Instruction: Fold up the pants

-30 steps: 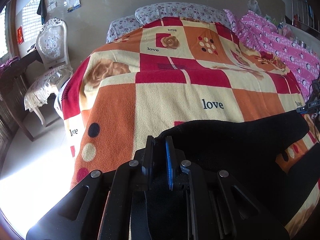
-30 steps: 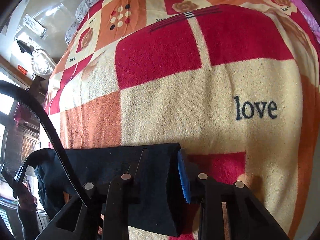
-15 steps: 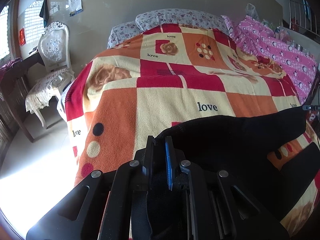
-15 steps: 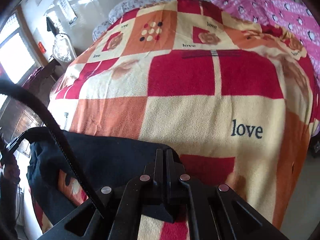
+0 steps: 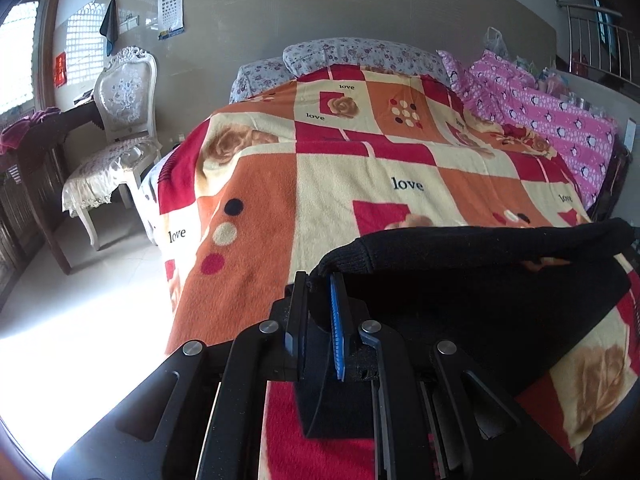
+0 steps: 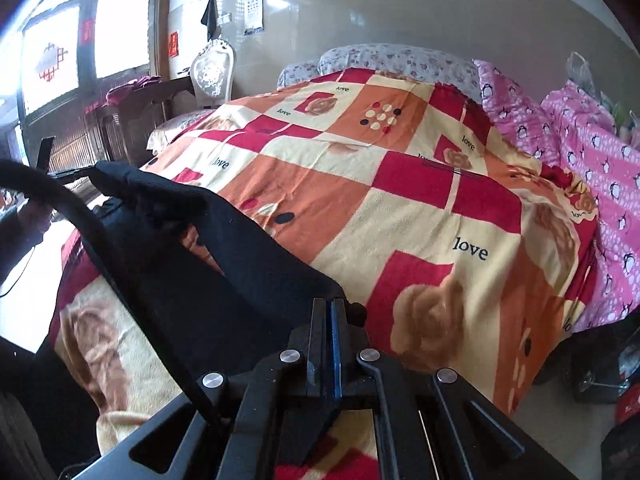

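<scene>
The black pants hang stretched between my two grippers over the near end of the bed. My left gripper is shut on one corner of the pants' top edge. In the right wrist view the pants run left and away from my right gripper, which is shut on the other corner. The cloth is lifted off the patchwork blanket, which also shows in the right wrist view. The lower part of the pants hangs below the grippers, partly hidden.
A white chair and a dark wooden desk stand left of the bed. Floral pillows lie at the headboard. A pink quilt lies along the bed's right side. A black cable crosses the right wrist view.
Both grippers have pulled back and up from the bed with the pants. The right gripper has closed tight on the cloth. More of the room shows now.
</scene>
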The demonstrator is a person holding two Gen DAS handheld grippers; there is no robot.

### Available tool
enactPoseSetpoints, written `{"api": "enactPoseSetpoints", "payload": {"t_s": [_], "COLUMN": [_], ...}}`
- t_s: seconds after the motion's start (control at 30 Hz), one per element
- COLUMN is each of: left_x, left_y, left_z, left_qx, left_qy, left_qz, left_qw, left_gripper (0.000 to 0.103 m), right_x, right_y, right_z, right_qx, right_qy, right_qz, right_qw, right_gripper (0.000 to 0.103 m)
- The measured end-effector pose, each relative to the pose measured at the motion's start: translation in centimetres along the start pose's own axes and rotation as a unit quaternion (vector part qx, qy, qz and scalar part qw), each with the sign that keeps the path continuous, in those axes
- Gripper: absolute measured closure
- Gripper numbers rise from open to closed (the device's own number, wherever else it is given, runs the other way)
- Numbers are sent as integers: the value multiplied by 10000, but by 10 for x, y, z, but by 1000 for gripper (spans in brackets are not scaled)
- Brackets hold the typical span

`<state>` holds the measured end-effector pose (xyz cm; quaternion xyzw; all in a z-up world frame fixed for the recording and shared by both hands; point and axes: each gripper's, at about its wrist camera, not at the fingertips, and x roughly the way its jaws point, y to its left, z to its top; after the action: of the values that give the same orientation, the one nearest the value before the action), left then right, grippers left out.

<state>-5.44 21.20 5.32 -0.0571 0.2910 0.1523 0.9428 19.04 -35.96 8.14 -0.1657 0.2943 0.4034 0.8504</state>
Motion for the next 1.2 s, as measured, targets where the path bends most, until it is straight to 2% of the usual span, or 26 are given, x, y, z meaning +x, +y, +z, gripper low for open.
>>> {"api": "enactPoseSetpoints", "payload": {"t_s": [0.13, 0.27, 0.33, 0.47, 0.53, 0.6, 0.7, 0.73, 0.83, 0.9, 0.97, 1.03, 1.07, 1.13, 1.2], "left_x": [-11, -11, -9, -17, -25, -37, -46, -45, -32, -17, 5, 28, 25, 20, 17], "left_y": [6, 11, 13, 31, 44, 43, 19, 7, -35, -61, -77, -76, -72, -67, -66], "left_z": [-39, -71, -82, -93, -91, -80, -55, -47, -29, -29, -39, -58, -65, -72, -74], "left_qx": [-233, -559, -740, -1291, -1669, -1745, -1536, -1429, -1050, -748, -575, -708, -856, -1064, -1233], "left_qy": [78, 286, 412, 403, 338, 89, -170, -231, -232, -118, 186, 523, 228, 119, 118], "left_qz": [-151, -289, -294, 201, 522, 577, 332, 206, -78, -170, -53, 146, 80, 16, 16], "left_qw": [9996, 9976, 9960, 9906, 9840, 9829, 9874, 9893, 9942, 9970, 9982, 9960, 9960, 9942, 9923], "left_gripper": [94, 94, 93, 93, 93, 93, 93, 93, 92, 87, 87, 86, 86, 86, 86], "right_x": [-16, -13, -11, -10, -10, -10, -16, -20, -34, -46, -48, -39, -32, -9, 19], "right_y": [20, 37, 37, 35, 31, 27, 12, 6, -3, 2, 13, 31, 39, 57, 73], "right_z": [-38, -72, -79, -84, -87, -91, -99, -99, -89, -74, -60, -45, -39, -32, -35], "right_qx": [-127, -337, -311, -234, -197, -100, 174, 306, 583, 715, 762, 693, 635, 433, 229], "right_qy": [-38, 212, 284, 335, 381, 474, 486, 480, 203, -240, -546, -713, -726, -519, -31], "right_qz": [-156, -372, -350, -418, -500, -528, -782, -996, -1452, -1344, -1169, -895, -721, -362, -243], "right_qw": [9998, 9985, 9985, 9983, 9978, 9974, 9956, 9934, 9875, 9880, 9887, 9910, 9927, 9971, 9994], "right_gripper": [102, 102, 102, 102, 102, 103, 103, 103, 103, 103, 102, 101, 101, 100, 100]}}
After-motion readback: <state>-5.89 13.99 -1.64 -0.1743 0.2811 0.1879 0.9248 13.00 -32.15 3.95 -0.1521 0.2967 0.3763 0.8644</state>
